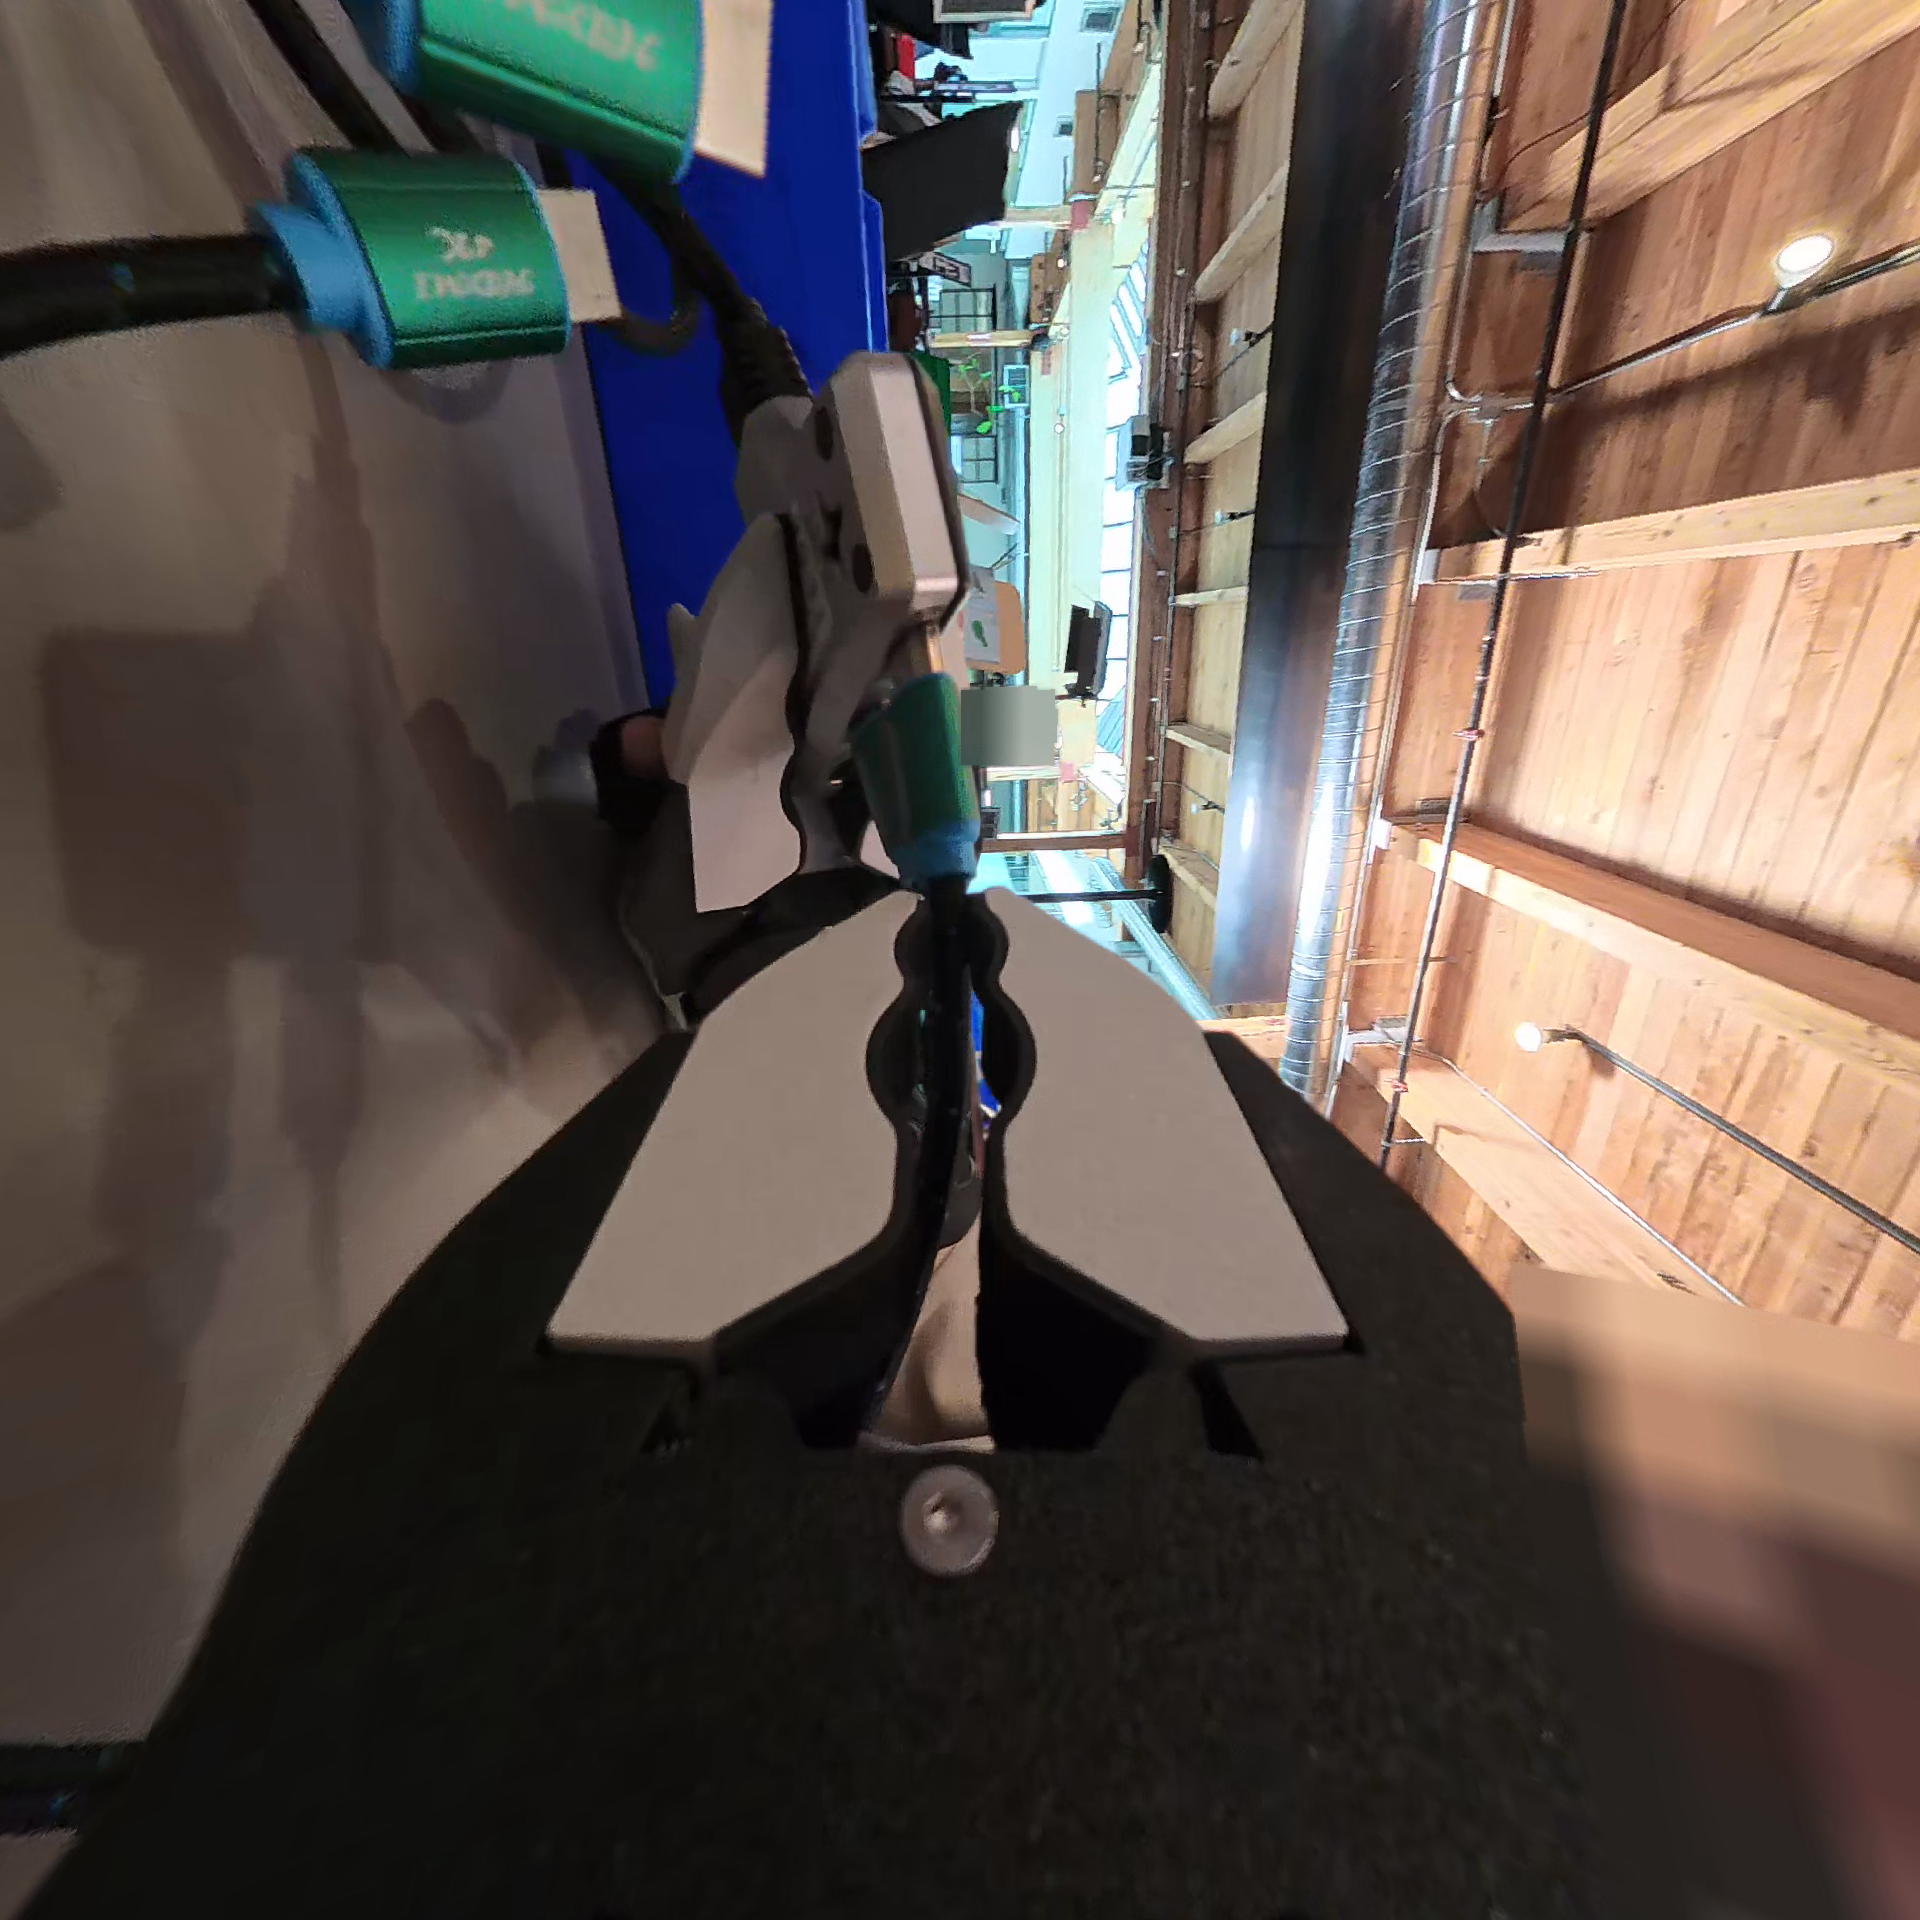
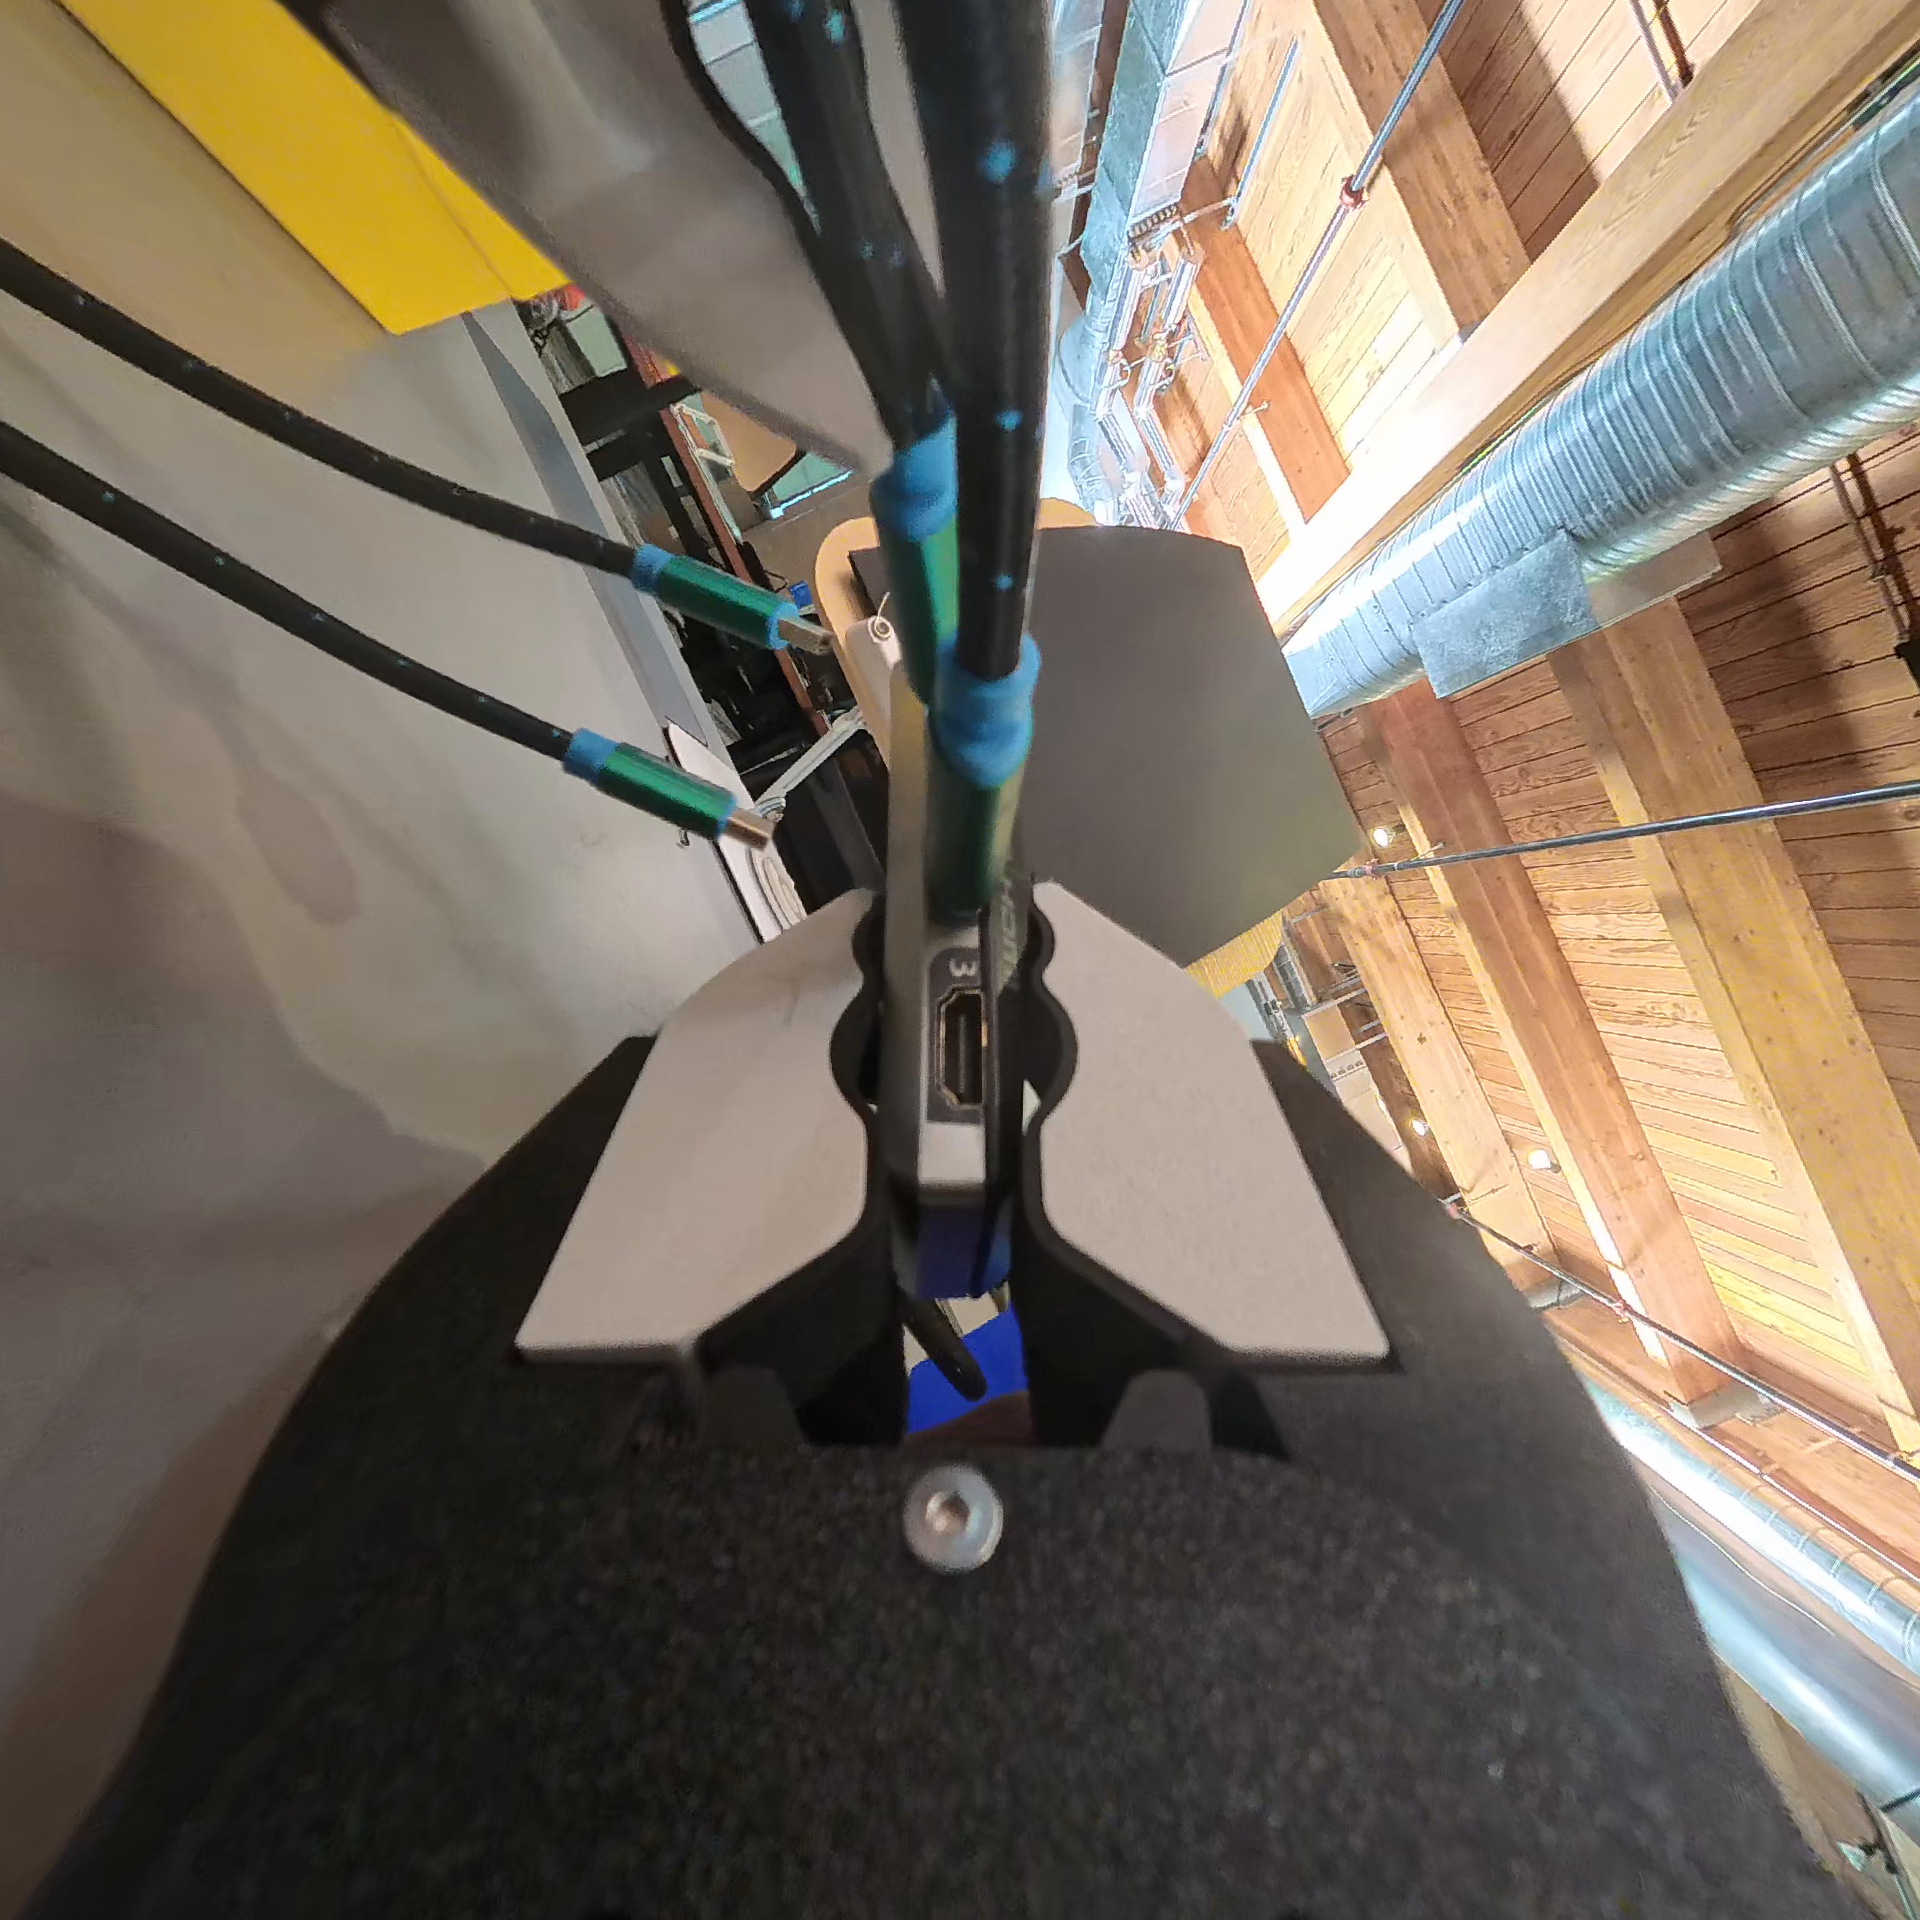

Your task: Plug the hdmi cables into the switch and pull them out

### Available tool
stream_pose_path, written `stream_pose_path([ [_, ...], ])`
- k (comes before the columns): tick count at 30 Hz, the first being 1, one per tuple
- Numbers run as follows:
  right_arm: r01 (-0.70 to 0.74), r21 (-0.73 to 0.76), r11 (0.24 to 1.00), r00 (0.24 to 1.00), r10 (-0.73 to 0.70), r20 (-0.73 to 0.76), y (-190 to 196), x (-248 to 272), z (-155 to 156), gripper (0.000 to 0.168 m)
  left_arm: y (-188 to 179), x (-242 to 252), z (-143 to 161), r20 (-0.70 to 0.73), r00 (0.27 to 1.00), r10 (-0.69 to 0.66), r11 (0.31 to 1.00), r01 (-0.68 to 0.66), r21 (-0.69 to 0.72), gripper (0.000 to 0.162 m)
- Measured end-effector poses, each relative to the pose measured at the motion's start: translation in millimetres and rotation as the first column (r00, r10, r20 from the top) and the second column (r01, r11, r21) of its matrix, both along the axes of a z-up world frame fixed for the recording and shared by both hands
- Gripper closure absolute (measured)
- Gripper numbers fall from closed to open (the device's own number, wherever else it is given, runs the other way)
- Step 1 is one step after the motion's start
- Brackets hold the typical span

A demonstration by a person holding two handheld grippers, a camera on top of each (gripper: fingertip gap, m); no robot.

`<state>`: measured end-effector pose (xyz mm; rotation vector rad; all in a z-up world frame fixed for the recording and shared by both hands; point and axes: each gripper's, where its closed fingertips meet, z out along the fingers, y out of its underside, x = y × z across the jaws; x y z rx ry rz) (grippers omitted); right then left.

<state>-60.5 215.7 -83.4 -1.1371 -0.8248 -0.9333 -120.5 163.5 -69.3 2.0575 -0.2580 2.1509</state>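
Observation:
In the left wrist view my left gripper (image 1: 951, 925) is shut on the black cable (image 1: 948, 1039) just behind a green HDMI plug (image 1: 914, 769). That plug sits in the silver switch (image 1: 904, 488), which my right gripper's fingers (image 1: 738, 717) hold. In the right wrist view my right gripper (image 2: 951, 935) is shut on the switch (image 2: 951, 1158). One port (image 2: 961, 1049) faces me empty. Two green plugs (image 2: 977, 800) (image 2: 920, 561) sit in the switch beyond it. The left gripper's fingers (image 2: 1174, 727) show behind them.
Two loose green HDMI plugs (image 1: 457, 260) (image 1: 561, 73) lie on the white table (image 1: 260, 727); they also show in the right wrist view (image 2: 665, 784) (image 2: 717, 603). A blue bin (image 1: 727, 260) and a yellow bin (image 2: 312, 156) stand at the table's far side. Left tips to right tips: about 8 cm.

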Motion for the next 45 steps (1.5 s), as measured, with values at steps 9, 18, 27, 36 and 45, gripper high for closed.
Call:
stream_pose_path([
  [9,0.004,-0.004,1.000,1.000,-0.004,0.010,0,0,-1,0.145,-2,1,1,0.053,0.998,-0.037,0.998,0.040,-0.053,0.157],
  [18,0.015,-0.004,1.000,1.000,-0.015,0.007,0,2,-1,0.146,0,4,1,0.101,0.994,-0.042,0.993,0.053,-0.110,0.157],
  [27,0.022,0.090,0.996,0.999,-0.026,0.044,-8,-1,11,0.146,-2,-2,10,0.188,0.981,-0.053,0.980,0.087,-0.177,0.157],
  [36,0.011,0.173,0.985,0.996,-0.026,0.080,-16,-4,21,0.146,-11,-3,19,0.251,0.960,-0.122,0.971,0.168,-0.170,0.158],
  [45,-0.064,0.204,0.977,0.987,0.031,0.161,-23,-20,20,0.145,-11,-22,15,0.234,0.939,-0.253,0.954,0.283,-0.100,0.156],
])
